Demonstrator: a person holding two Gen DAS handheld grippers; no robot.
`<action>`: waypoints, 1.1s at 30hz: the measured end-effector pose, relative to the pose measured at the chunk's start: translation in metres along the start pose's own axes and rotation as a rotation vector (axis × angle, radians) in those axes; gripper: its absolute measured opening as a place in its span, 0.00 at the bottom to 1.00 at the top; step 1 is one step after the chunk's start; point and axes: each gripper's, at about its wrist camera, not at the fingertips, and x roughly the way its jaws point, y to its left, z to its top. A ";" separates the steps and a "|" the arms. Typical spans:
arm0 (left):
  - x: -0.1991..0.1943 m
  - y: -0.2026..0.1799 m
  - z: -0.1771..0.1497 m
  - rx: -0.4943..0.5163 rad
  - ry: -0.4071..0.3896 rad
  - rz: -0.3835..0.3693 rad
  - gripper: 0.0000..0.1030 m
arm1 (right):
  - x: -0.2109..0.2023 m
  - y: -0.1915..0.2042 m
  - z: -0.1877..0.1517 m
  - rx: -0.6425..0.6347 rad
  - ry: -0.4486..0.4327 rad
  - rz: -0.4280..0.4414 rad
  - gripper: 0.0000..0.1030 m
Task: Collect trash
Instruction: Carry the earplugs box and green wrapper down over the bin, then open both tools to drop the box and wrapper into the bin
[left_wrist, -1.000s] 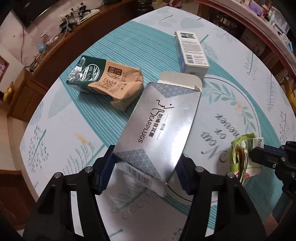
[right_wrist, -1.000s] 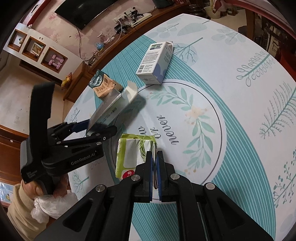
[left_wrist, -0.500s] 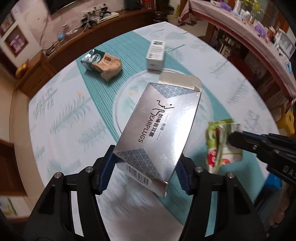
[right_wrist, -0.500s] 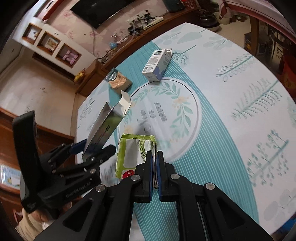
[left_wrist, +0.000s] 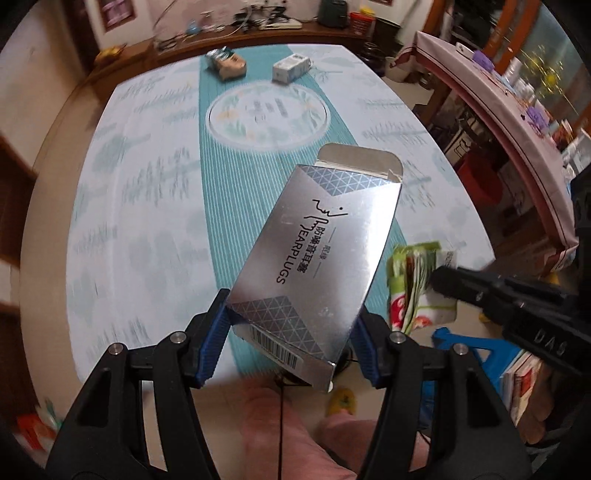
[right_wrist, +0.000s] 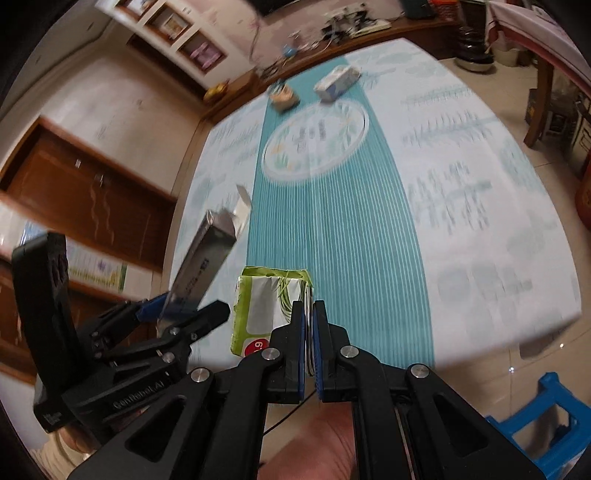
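My left gripper (left_wrist: 290, 326) is shut on a flat silver earplugs box (left_wrist: 317, 254), its top flap open, held in the air over the near edge of the table (left_wrist: 155, 229). In the right wrist view the same box (right_wrist: 203, 262) shows edge-on in the left gripper (right_wrist: 184, 314). My right gripper (right_wrist: 309, 325) is shut on a crumpled green and white wrapper (right_wrist: 258, 306), which also shows in the left wrist view as the wrapper (left_wrist: 413, 284) beside the box. A brown and green snack bag (left_wrist: 227, 64) and a small white carton (left_wrist: 291, 68) lie at the table's far end.
The table wears a teal and white leaf-print cloth (right_wrist: 332, 229). A blue plastic stool (right_wrist: 554, 406) stands on the tiled floor at the near right. A wooden sideboard (left_wrist: 258, 29) with cables runs behind the table. A second cloth-covered table (left_wrist: 509, 96) stands to the right.
Both grippers have pulled back and up from the middle of the table to its near edge, carrying the box and the wrapper. The bag and carton now look far away.
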 end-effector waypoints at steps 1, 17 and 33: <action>-0.003 -0.005 -0.013 -0.011 0.004 0.000 0.55 | -0.004 -0.003 -0.015 -0.016 0.019 0.003 0.04; 0.101 -0.041 -0.169 -0.007 0.231 -0.029 0.56 | 0.066 -0.088 -0.169 -0.007 0.203 -0.161 0.04; 0.288 -0.044 -0.249 -0.007 0.274 -0.052 0.63 | 0.234 -0.201 -0.251 0.057 0.258 -0.278 0.09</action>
